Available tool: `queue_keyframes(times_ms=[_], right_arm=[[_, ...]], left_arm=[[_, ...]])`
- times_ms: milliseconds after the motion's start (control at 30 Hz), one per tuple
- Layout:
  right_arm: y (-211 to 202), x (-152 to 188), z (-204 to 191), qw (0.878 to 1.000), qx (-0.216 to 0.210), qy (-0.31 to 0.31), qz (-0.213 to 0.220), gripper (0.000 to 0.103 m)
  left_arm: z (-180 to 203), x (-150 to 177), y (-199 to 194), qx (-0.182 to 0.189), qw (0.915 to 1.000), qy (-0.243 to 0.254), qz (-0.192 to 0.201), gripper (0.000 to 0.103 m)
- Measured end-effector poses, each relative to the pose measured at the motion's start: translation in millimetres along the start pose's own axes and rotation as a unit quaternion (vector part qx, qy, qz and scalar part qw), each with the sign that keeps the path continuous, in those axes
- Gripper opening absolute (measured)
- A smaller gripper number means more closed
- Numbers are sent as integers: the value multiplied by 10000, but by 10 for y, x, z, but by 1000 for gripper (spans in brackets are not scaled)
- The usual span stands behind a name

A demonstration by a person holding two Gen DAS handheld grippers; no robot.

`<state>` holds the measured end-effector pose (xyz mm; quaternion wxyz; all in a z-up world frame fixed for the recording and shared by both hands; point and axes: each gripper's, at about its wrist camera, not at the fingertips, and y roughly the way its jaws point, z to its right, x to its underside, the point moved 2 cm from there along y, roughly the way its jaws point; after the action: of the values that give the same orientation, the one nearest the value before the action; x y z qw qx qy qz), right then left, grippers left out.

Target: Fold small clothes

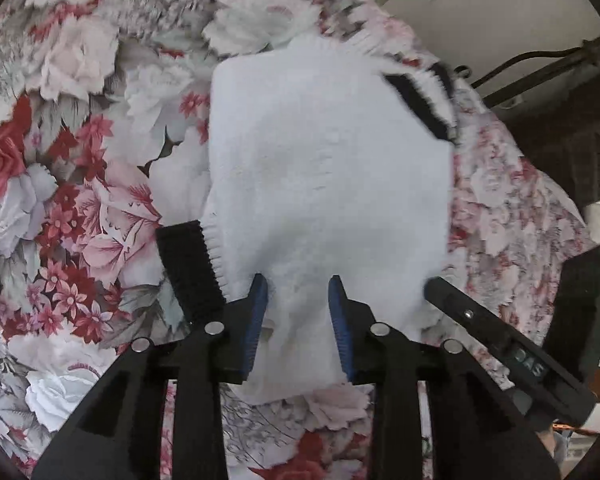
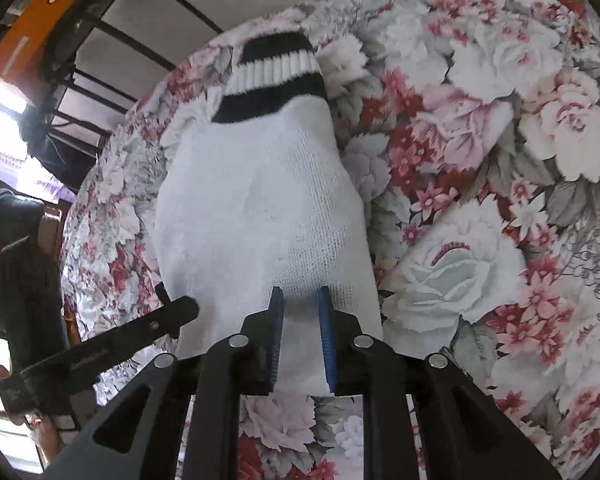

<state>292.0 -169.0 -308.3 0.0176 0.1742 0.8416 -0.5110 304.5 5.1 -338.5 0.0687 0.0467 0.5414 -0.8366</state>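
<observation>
Pinching the near edge of the white knitted sock with black-striped cuff [image 2: 260,208], both the left gripper [image 1: 298,284] and right gripper [image 2: 300,294] gripped cloth as it lay on the floral bedspread [image 2: 480,160]; lifting evenly would have kept the fold square.

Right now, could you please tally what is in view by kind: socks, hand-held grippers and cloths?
Socks: 1, white with black cuff bands
Hand-held grippers: 2, left and right, each around the sock's near edge
Floral cloths: 1
Total: 4
</observation>
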Motion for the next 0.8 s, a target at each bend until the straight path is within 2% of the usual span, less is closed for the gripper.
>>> queue_keyframes(times_ms=[133, 200, 233, 267, 300, 333, 467, 533, 667, 733, 800], right_arm=[[-3, 4, -18, 10000, 48, -70, 38, 18], [-33, -6, 6, 10000, -16, 32, 43, 18], [-57, -7, 23, 9999, -55, 102, 43, 21], [-85, -6, 32, 9998, -79, 155, 40, 23], [-136, -7, 26, 9998, -74, 175, 67, 30], [-216, -15, 2, 9998, 14, 115, 166, 40], [-404, -43, -6, 9984, 304, -139, 454, 54], [-398, -38, 101, 9987, 323, -37, 394, 55], [-336, 27, 175, 9994, 213, 2, 257, 55], [-259, 75, 148, 9999, 90, -41, 134, 55], [-86, 146, 137, 9998, 54, -82, -197, 57]], left_arm=[[-58, -33, -25, 177, 9997, -163, 20, 30], [-88, -43, -129, 450, 9985, -290, 120, 31], [-121, -57, -202, 516, 9980, -312, 207, 33], [-145, -77, -296, 514, 9975, -318, 375, 39], [-168, -92, -352, 456, 9973, -330, 466, 45], [-168, -128, -383, 382, 9970, -376, 556, 48], [-307, -163, -393, 396, 9955, -652, 561, 51], [-354, -162, -359, 346, 9960, -678, 469, 52], [-214, -126, -231, 156, 9980, -477, 387, 63], [-170, -110, -171, -44, 9989, -347, 323, 69], [-144, -89, -58, -370, 9990, -210, 168, 70]])
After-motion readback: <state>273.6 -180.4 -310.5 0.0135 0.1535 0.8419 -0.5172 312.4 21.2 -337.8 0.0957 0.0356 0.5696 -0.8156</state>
